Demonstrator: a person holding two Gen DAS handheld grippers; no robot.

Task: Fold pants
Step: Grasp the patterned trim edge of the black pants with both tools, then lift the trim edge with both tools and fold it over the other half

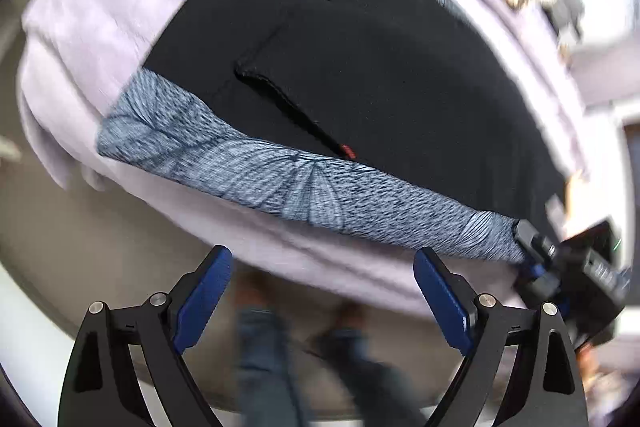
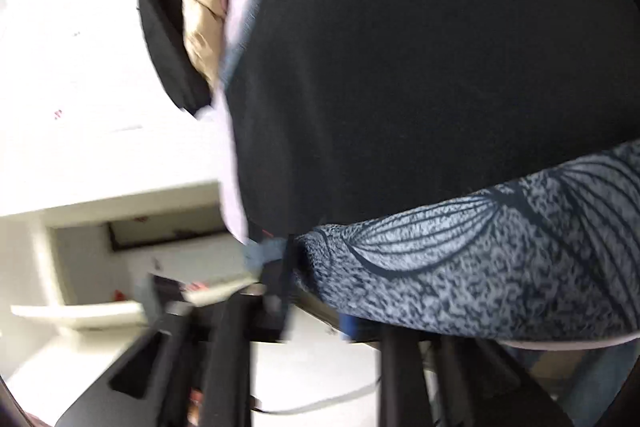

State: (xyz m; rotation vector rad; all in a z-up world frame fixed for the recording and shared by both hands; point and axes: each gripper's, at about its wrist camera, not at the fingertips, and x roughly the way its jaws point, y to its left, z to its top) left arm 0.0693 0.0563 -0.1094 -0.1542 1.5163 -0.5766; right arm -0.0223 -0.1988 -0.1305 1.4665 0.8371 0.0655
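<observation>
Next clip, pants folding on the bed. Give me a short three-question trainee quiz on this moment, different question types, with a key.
1. True or false: the left gripper has its jaws closed on the patterned waistband.
2. Multiple choice: the black pants lie on
A. a bare wooden table
B. a lilac blanket
C. a tiled floor
3. Fill in: seen from the left wrist view, the right gripper sits at the ____ end of the waistband.

Key
1. False: the jaws are spread wide and hold nothing, short of the waistband.
2. B
3. right, where it meets the fabric. The right wrist view is too blurred to show its jaws clearly.
</observation>
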